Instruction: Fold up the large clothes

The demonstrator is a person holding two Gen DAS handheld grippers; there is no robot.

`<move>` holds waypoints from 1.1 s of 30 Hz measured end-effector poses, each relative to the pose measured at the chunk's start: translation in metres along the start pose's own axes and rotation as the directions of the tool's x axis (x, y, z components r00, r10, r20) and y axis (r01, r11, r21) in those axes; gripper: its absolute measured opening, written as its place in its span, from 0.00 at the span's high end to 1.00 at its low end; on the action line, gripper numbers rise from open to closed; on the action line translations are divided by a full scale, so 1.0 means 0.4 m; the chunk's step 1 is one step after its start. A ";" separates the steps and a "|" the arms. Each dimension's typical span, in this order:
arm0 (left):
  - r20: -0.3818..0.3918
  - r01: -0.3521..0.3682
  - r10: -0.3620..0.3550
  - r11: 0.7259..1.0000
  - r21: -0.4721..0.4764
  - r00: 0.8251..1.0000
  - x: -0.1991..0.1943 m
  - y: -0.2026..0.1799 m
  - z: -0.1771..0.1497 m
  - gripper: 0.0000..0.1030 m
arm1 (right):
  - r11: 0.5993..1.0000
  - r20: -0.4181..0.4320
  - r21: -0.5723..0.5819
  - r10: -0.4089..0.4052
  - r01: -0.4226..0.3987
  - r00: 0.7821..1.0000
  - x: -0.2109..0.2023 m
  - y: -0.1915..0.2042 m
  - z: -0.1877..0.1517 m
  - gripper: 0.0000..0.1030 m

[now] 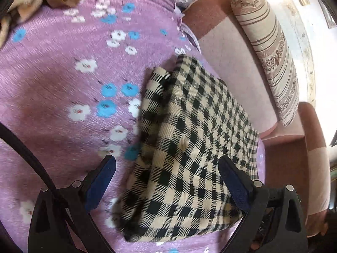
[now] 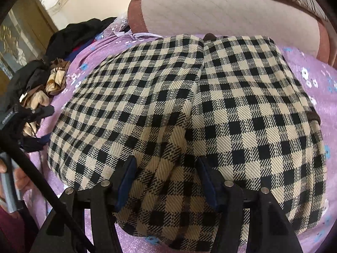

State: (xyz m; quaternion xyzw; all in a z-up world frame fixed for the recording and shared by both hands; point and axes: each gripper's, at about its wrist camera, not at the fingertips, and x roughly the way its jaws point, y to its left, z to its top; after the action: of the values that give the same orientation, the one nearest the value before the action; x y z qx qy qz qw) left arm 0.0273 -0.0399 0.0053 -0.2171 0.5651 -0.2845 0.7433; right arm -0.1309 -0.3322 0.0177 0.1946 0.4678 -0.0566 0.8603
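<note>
Left wrist view
Checked garment (image 1: 189,143): a cream-and-black checked piece of thick woven cloth, folded into a compact, roughly rectangular bundle. It lies on the bed near the headboard side, and its left edge is blurred.
Folds: a layered edge shows along the left side of the bundle; a thinner, finer-checked layer sticks out at its right edge.
Left gripper (image 1: 166,181): fingers spread wide apart, gripping nothing. The bundle's near end lies between the blue pads (image 1: 101,185), and whether they touch the cloth cannot be told.
Bedspread (image 1: 59,80): purple, printed with white and blue flowers, under the garment.
Headboard (image 1: 236,71): padded, pale pink with a darker brownish-pink border, just beside the garment.
Bolster pillow (image 1: 271,57): striped and floral, leaning along the headboard.

Right wrist view
Checked garment (image 2: 200,109): fills most of the view, with large cream and black squares in a twill weave. A seam-like fold line runs from the far edge down toward the gripper, splitting the top into two panels.
Right gripper (image 2: 166,181): fingers partly parted, with a raised hump of the checked cloth bunched between the blue pads (image 2: 126,181) at the near edge. A firm pinch cannot be told.
Bedspread (image 2: 316,71): purple floral, visible around the bundle.
Pile of clothes (image 2: 52,67): dark and tan garments heaped at the left, well apart from the bundle.
Headboard (image 2: 221,12): just beyond the garment's far edge.
</note>
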 end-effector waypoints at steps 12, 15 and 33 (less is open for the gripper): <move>-0.050 0.127 -0.127 0.992 -0.009 0.991 0.064 -0.033 -0.010 0.06 | 0.997 -0.002 0.065 0.049 -0.049 0.999 -0.003 -0.036 -0.006 0.38; -0.078 0.170 -0.168 0.985 0.016 0.983 0.074 -0.061 -0.019 0.06 | 0.997 -0.003 0.061 0.045 -0.044 0.999 -0.014 -0.037 0.003 0.38; -0.034 0.095 -0.094 0.995 0.026 0.995 0.061 -0.081 -0.029 0.72 | 0.999 0.014 0.031 -0.014 0.014 1.000 -0.096 -0.049 0.023 0.40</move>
State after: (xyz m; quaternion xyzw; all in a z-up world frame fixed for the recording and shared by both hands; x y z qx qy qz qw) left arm 0.0151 -0.0801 0.0056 -0.2288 0.5625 -0.3306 0.7225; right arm -0.1506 -0.3572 0.0483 0.2043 0.4621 -0.0714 0.8600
